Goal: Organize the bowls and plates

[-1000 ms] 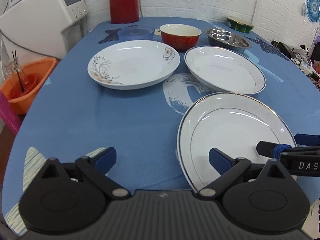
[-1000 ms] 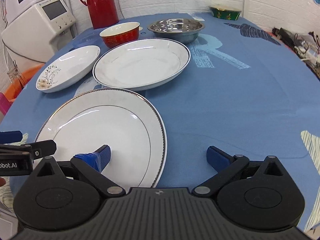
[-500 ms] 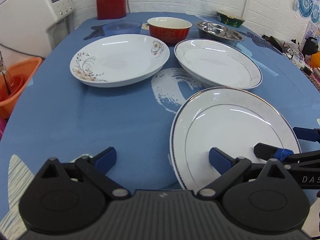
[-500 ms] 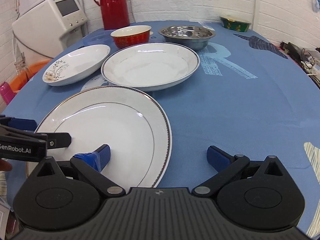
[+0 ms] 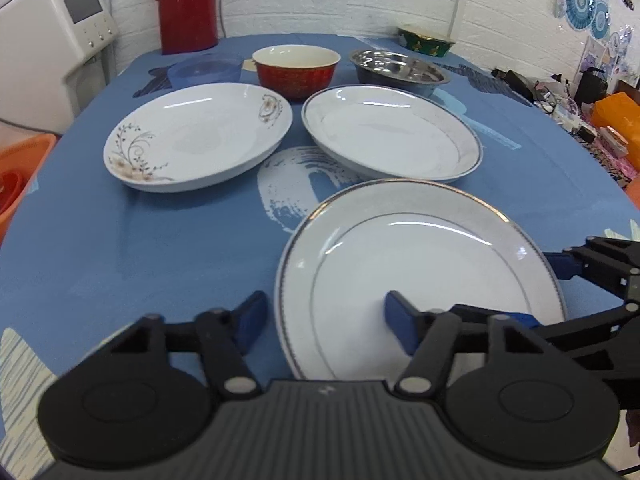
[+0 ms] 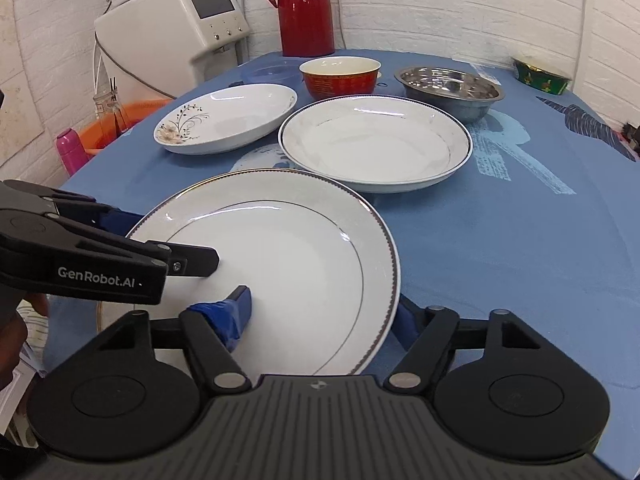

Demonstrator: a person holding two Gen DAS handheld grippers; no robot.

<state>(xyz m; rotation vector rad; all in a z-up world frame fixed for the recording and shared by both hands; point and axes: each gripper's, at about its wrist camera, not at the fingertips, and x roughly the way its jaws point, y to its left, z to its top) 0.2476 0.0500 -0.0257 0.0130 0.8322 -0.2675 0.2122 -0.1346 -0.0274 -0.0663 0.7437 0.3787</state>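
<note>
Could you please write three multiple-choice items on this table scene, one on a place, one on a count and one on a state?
1. Where does the red bowl stand?
A. behind the two far plates, beside the steel bowl
B. on the near plate
C. on the floor

2. How many white plates are on the blue table?
A. one
B. three
C. five

3. How is the near rimmed plate placed?
A. upside down
B. stacked under the flowered plate
C. between the open fingers of both hand-held grippers

Answers:
1. A, it sits in the back row left of the steel bowl.
2. B, the flowered plate, the deep plate and the near rimmed plate.
3. C, the left hand-held gripper and right hand-held gripper each straddle its rim, jaws wide.
</note>
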